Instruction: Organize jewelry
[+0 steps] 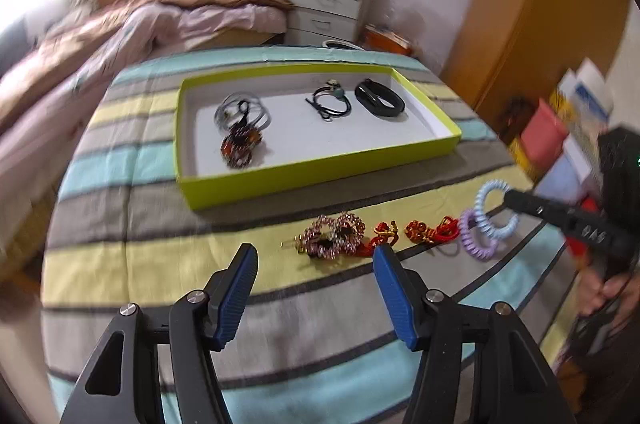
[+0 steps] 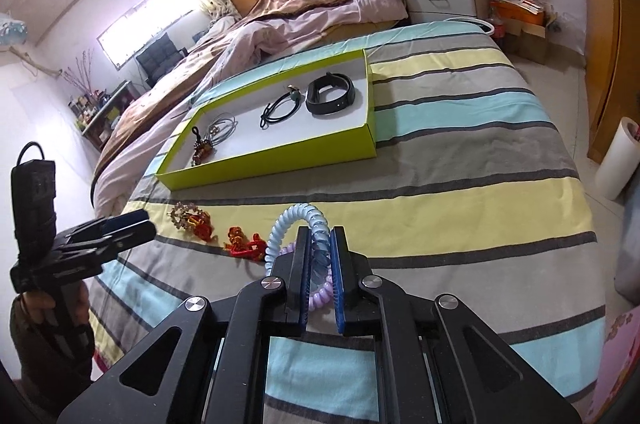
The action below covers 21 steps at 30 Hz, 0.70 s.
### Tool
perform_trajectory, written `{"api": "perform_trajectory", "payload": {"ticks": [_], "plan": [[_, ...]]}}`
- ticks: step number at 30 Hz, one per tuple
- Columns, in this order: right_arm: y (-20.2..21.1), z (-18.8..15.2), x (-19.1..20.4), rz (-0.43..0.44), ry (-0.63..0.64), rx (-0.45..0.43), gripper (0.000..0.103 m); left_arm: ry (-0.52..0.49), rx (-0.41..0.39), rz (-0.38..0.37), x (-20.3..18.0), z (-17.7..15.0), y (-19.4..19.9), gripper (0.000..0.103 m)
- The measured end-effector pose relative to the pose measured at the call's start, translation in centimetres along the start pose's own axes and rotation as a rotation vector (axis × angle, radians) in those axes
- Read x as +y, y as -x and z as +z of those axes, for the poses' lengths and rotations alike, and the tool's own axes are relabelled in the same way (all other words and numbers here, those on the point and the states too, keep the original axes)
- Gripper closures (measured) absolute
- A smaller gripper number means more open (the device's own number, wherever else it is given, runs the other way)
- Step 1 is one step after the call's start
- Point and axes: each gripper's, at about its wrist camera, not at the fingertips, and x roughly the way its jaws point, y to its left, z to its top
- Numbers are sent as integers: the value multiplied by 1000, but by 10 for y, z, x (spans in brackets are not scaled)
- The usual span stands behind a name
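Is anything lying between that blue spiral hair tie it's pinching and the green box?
Nothing visible. The right gripper is shut on the blue spiral hair tie, and only bare striped blanket lies between it and the green box. The red trinkets sit off to the left.

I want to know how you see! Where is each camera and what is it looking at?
Left wrist: sits on the open left hand-held gripper, looking over the striped blanket at the green tray; its blue fingers show.
Right wrist: sits on the right hand-held gripper, shut on the blue coil hair tie, looking toward the bed.
Both share the tray, black band and red charms.
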Motion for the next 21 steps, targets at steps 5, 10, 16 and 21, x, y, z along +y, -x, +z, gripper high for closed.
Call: {"api": "perform_trajectory", "payload": {"ticks": [5, 10, 16, 21], "plan": [[2, -3, 1, 2, -8, -2, 93, -62, 35, 54, -4, 10, -17, 43], [2, -3, 1, 10, -15, -1, 93, -95, 67, 25, -9, 12, -31, 43], [-1, -2, 2, 14, -9, 5, 93, -89, 85, -9, -11, 14, -43, 43], [-1, -2, 3, 14, -10, 6, 93, -77, 88, -19, -11, 12, -45, 56]]}}
